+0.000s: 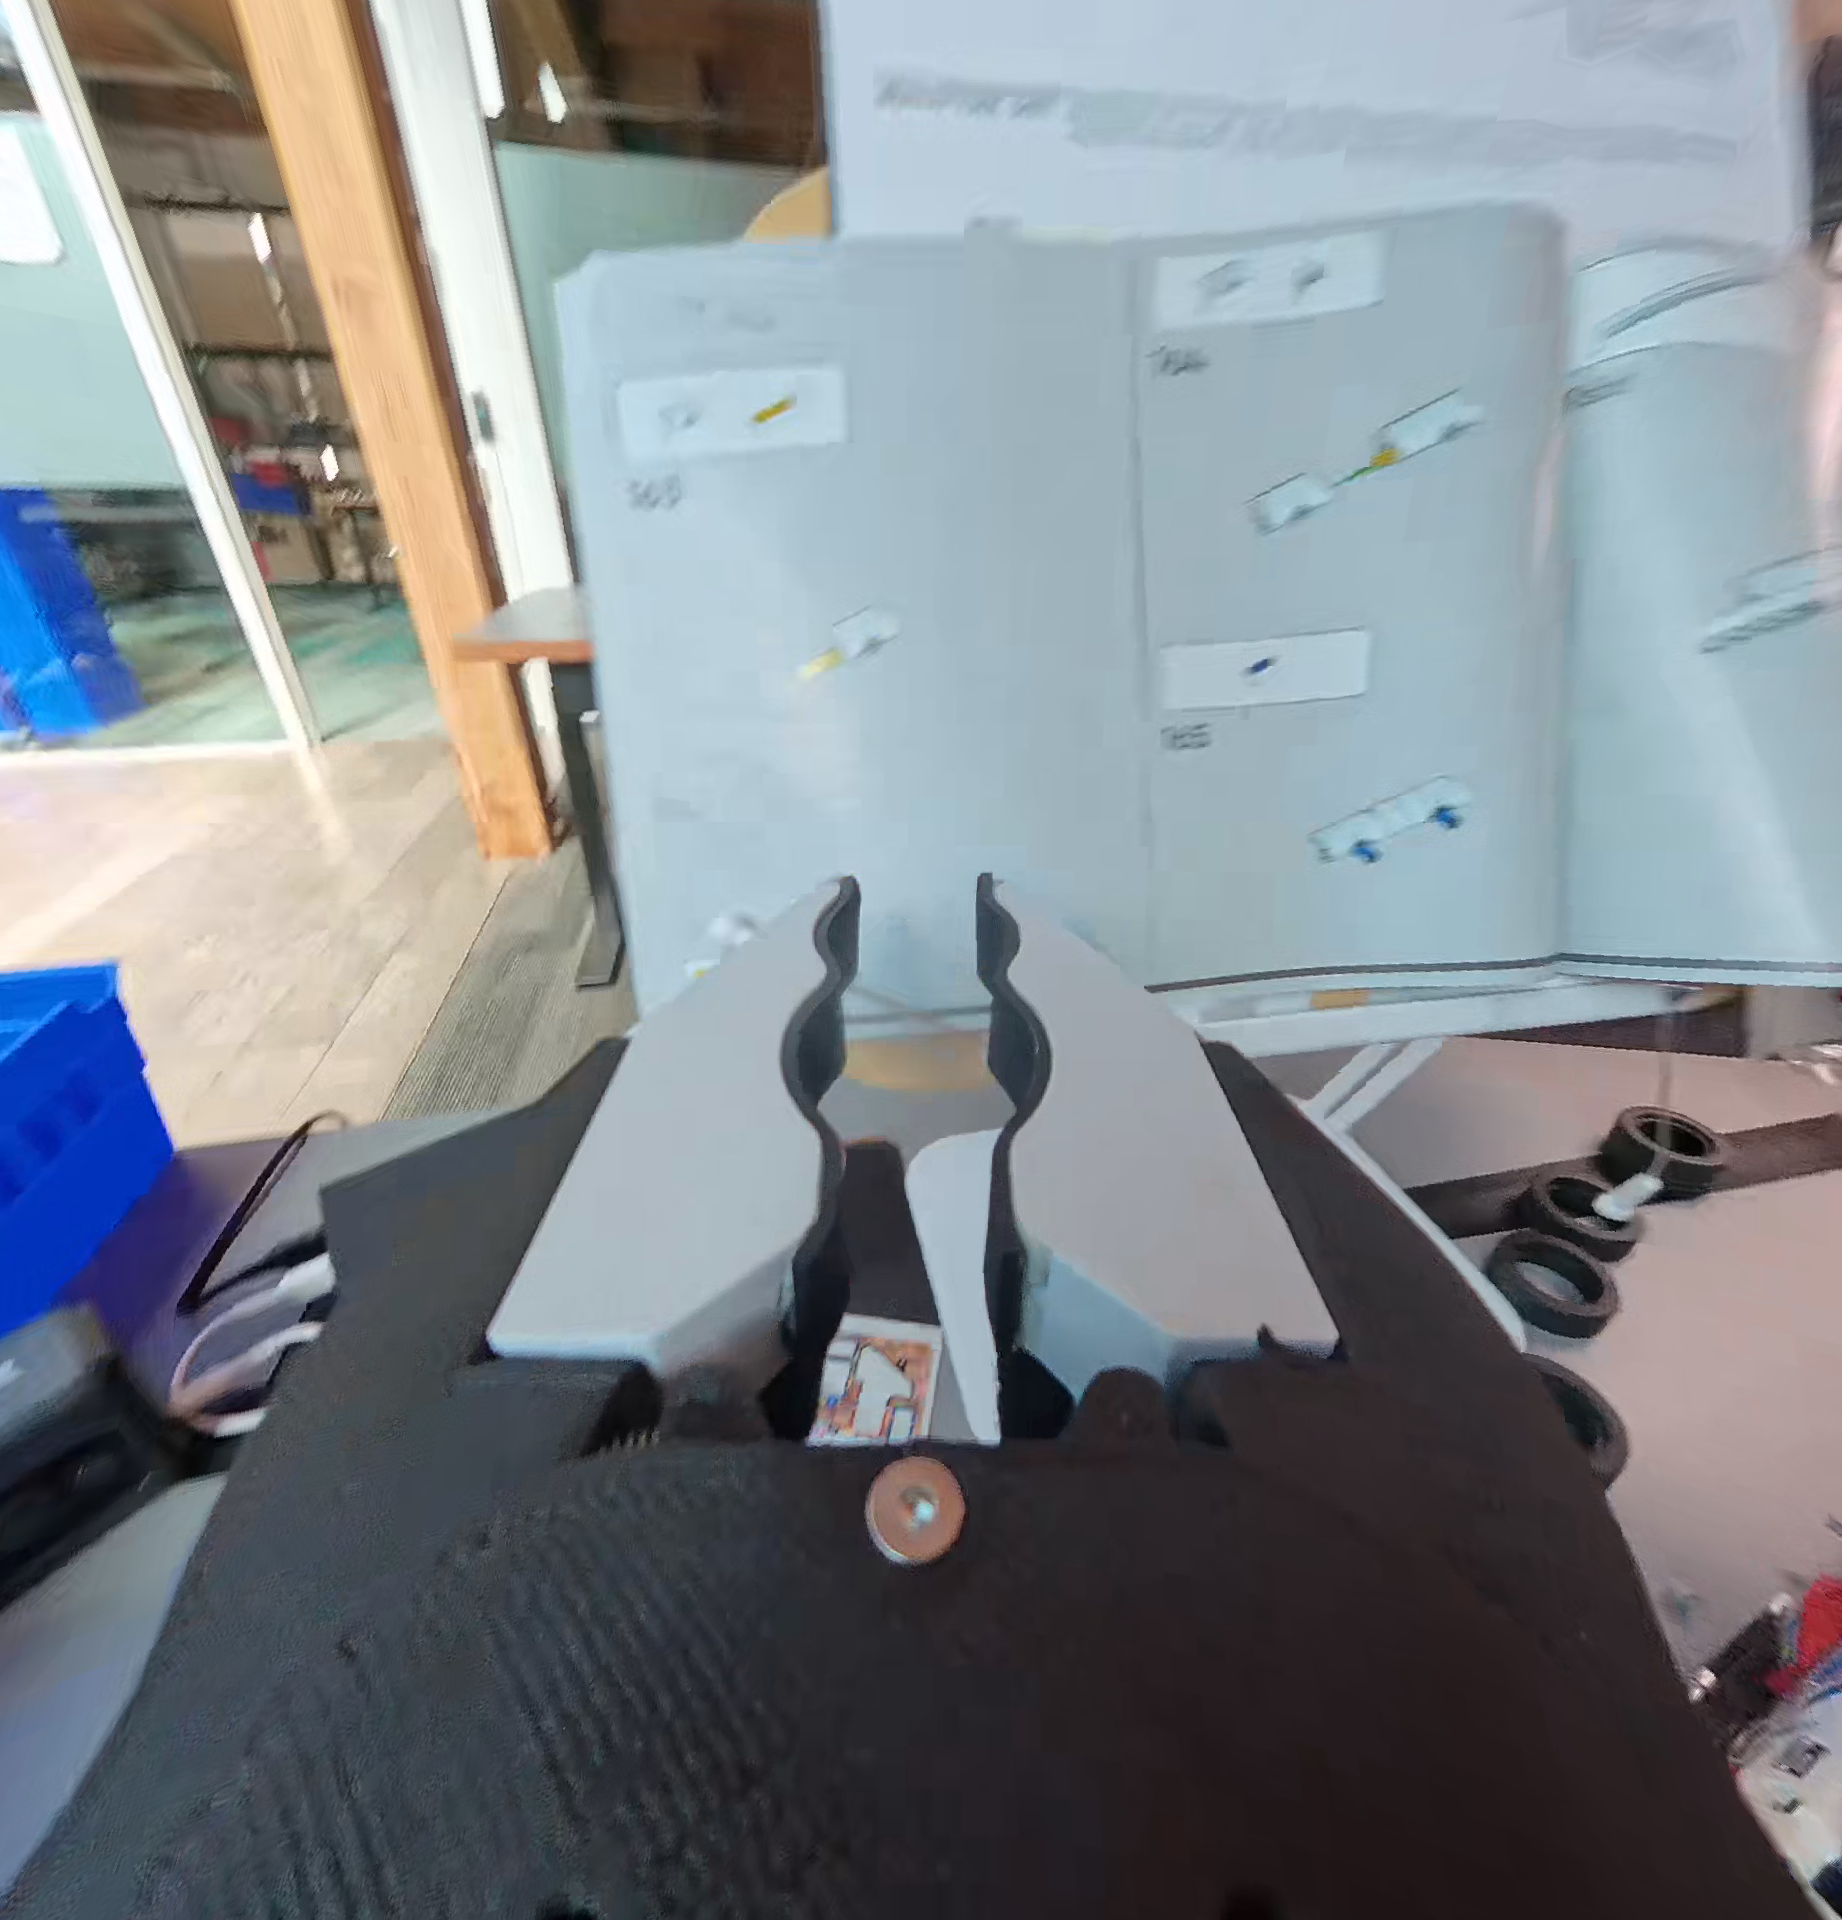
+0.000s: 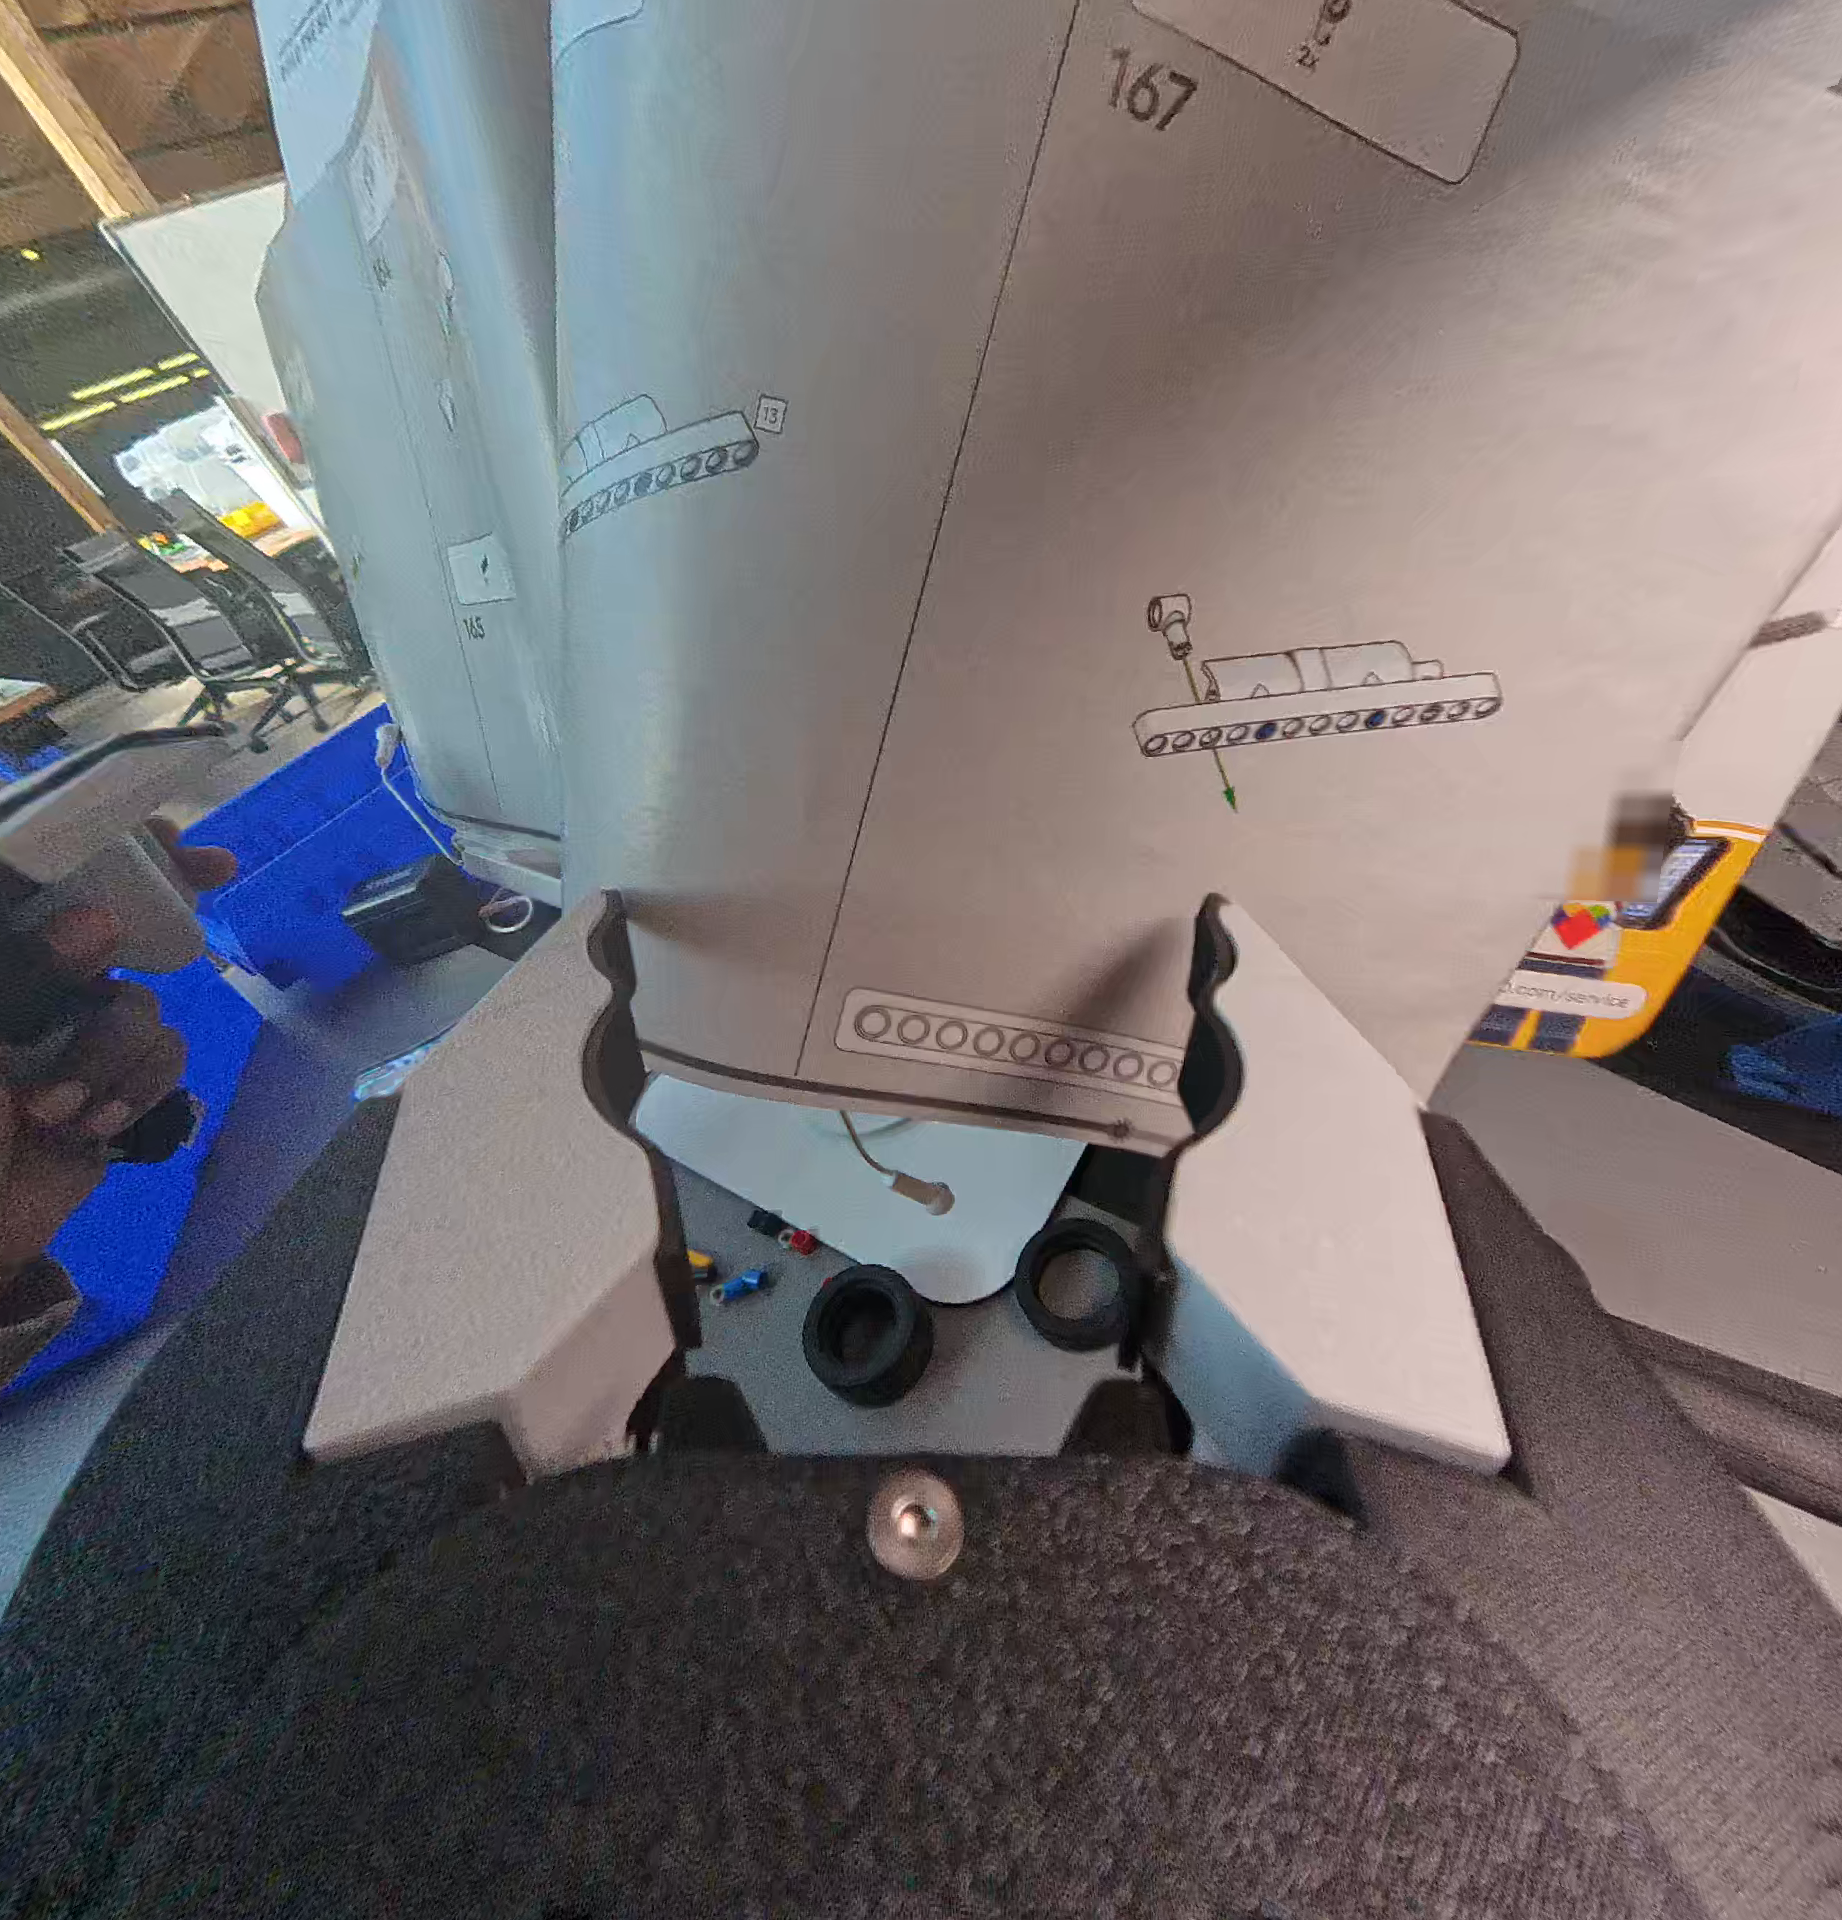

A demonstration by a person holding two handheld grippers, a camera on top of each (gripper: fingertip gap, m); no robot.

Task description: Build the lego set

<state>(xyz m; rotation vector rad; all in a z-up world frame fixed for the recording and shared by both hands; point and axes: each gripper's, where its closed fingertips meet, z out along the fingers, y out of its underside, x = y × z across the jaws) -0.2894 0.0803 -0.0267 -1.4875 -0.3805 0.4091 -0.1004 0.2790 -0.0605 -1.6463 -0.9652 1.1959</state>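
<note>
An open instruction booklet [image 1: 1000,623] stands upright on a white stand in front of my left gripper [image 1: 917,894]. That gripper's jaws stand a narrow gap apart with nothing between them. In the right wrist view, a bent booklet page [image 2: 1104,520] hangs close in front of my right gripper [image 2: 912,914], which is wide open. The page's lower edge runs between its fingertips. Below it, on the grey table, lie two black tyres [image 2: 867,1335] and small blue [image 2: 740,1285] and red [image 2: 797,1238] pieces. Three black tyres [image 1: 1556,1283] show at the right of the left wrist view.
A blue bin [image 1: 44,1143] stands at the left, with a dark box and cables beside it. The stand's white base [image 2: 844,1164] sits on the table. A yellow printed box [image 2: 1623,935] is at the right. A person's hand [image 2: 65,1039] is at the left. Mixed coloured pieces [image 1: 1831,1642] lie far right.
</note>
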